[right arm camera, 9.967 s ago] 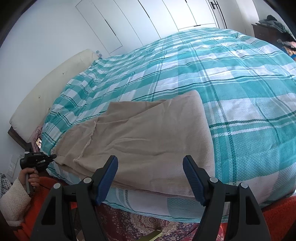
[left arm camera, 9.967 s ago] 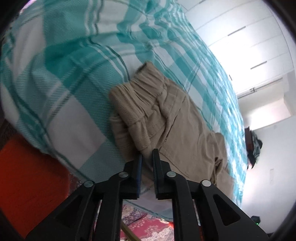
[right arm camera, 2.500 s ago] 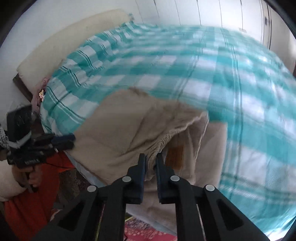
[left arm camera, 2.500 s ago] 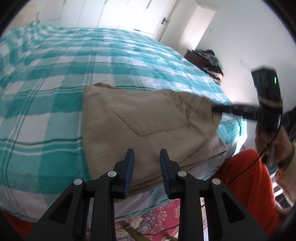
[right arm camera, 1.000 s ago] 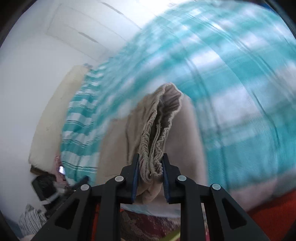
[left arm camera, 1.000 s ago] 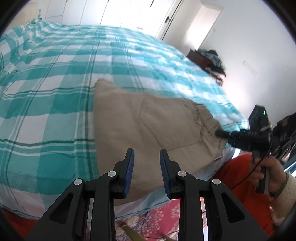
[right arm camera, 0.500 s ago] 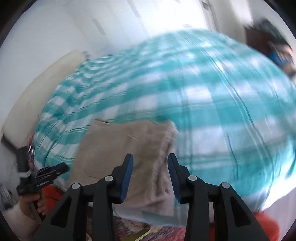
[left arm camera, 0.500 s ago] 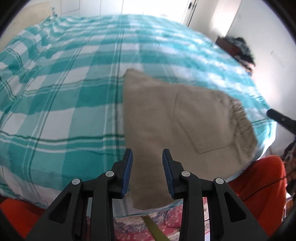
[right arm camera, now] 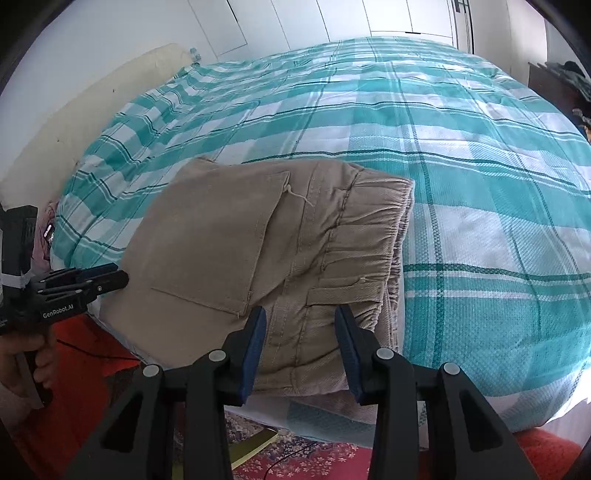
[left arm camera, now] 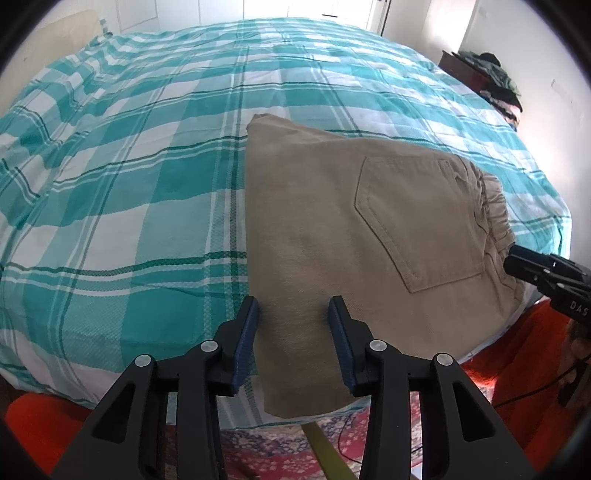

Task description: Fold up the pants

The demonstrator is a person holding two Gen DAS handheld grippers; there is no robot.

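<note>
The tan pants (left arm camera: 332, 229) lie folded flat near the front edge of the bed, back pocket up, elastic waistband at the right. They also show in the right wrist view (right arm camera: 266, 251). My left gripper (left arm camera: 293, 306) is open and empty, hovering over the folded left end. My right gripper (right arm camera: 299, 321) is open and empty, just above the waistband end. The right gripper's tip shows at the right edge of the left wrist view (left arm camera: 535, 269). The left gripper shows at the left of the right wrist view (right arm camera: 77, 284).
A teal and white plaid bedspread (left arm camera: 147, 147) covers the bed. A cream headboard (right arm camera: 92, 110) is at the far left. A dark dresser with clothes (left arm camera: 484, 70) stands at the far right. White closet doors (right arm camera: 332, 22) are behind. A red patterned rug (right arm camera: 295, 461) lies below.
My right gripper let go of the waistband after laying it down and opened. Both grippers opened wider and drew back a little; the pants now lie flat and folded.
</note>
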